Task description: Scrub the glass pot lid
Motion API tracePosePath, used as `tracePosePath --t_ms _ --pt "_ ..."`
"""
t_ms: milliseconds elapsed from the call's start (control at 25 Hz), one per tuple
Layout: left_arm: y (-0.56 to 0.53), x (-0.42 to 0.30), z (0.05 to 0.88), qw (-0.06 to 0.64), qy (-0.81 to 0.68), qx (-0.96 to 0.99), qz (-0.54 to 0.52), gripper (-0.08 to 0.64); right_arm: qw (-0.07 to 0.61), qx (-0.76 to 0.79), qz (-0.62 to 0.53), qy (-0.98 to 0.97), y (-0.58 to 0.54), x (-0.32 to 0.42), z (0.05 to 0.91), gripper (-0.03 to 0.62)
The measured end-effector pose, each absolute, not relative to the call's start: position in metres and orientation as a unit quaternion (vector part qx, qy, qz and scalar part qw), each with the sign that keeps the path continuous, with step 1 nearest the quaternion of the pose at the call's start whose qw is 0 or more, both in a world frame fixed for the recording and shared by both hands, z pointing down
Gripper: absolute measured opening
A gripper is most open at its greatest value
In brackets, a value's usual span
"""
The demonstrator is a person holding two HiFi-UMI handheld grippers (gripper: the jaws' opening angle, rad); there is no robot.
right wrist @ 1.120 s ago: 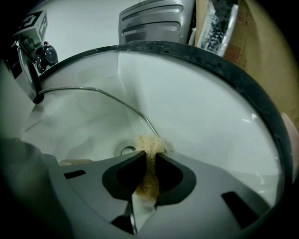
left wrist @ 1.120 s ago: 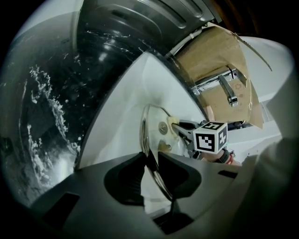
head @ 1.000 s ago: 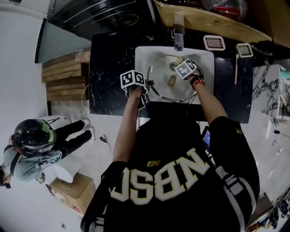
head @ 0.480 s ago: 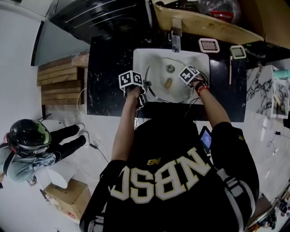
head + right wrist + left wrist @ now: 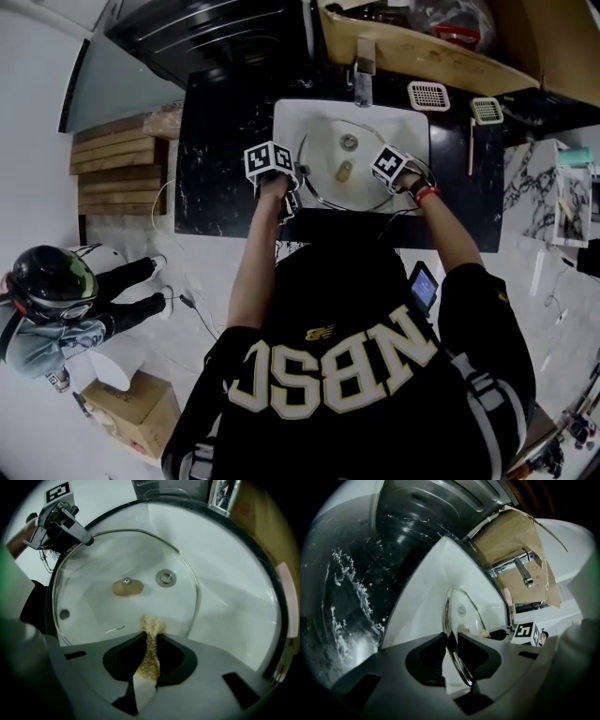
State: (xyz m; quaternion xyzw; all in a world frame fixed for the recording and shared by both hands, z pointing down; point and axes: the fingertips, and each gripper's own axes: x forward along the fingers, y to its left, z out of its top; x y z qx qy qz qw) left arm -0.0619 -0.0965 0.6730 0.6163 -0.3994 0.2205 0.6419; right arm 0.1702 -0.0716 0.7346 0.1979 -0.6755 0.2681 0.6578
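Two tools work over a white sink (image 5: 413,125) set in a black surface (image 5: 225,141). The glass lid (image 5: 93,569) sits in the sink below the tap (image 5: 363,73), with its knob (image 5: 127,588) just beside the drain (image 5: 165,577). The left tool (image 5: 451,641) has its jaws narrow and clamped on the lid's metal rim at the left side. The right tool (image 5: 151,637) points down over the near right part of the lid. Its jaws are pinched on a tan scouring pad (image 5: 150,653), and the pad's frayed tip touches the glass near the rim.
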Motion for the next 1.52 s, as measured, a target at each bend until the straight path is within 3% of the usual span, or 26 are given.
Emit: tracePosePath --t_ms 640,960,1520 --pt "-0.097 -0.061 0.672 0.643 -0.396 0.617 0.221 0.094 0.602 0.073 0.325 -0.726 -0.016 0.111 0.702 0.061" --pt "-0.095 -0.061 0.671 0.644 -0.394 0.617 0.221 0.094 0.527 0.048 0.357 -0.770 -0.007 0.061 0.684 0.063" --pt "-0.095 -0.061 0.672 0.643 -0.398 0.613 0.230 0.094 0.454 0.071 0.307 -0.833 -0.045 -0.008 0.677 0.071"
